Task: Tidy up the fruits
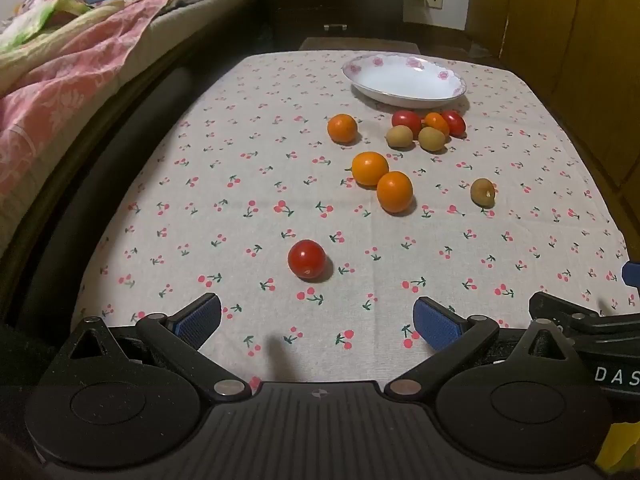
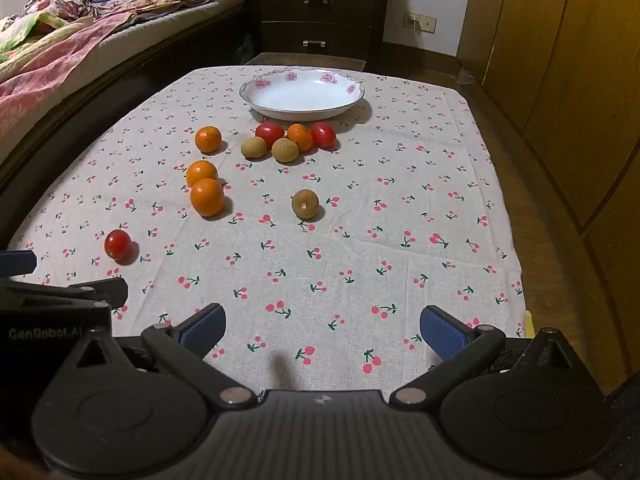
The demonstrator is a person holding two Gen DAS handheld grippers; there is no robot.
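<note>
Near the tablecloth's (image 2: 400,240) left edge lies a lone red tomato (image 2: 117,244); oranges (image 2: 207,197) sit mid-table, brown fruits (image 2: 305,205) rightward, an empty plate (image 2: 302,93) by the far edge. Left gripper (image 1: 316,322) and right gripper (image 2: 320,328) hover over the near edge, jaws spread wide, holding nothing.

The right tongs (image 2: 320,330) hang spread wide over the cherry-print bench (image 2: 420,200), nothing between them. At twelve o'clock sits a bare flowered dish (image 2: 302,94); a lone brown fruit (image 2: 305,205) lies nearer.
</note>
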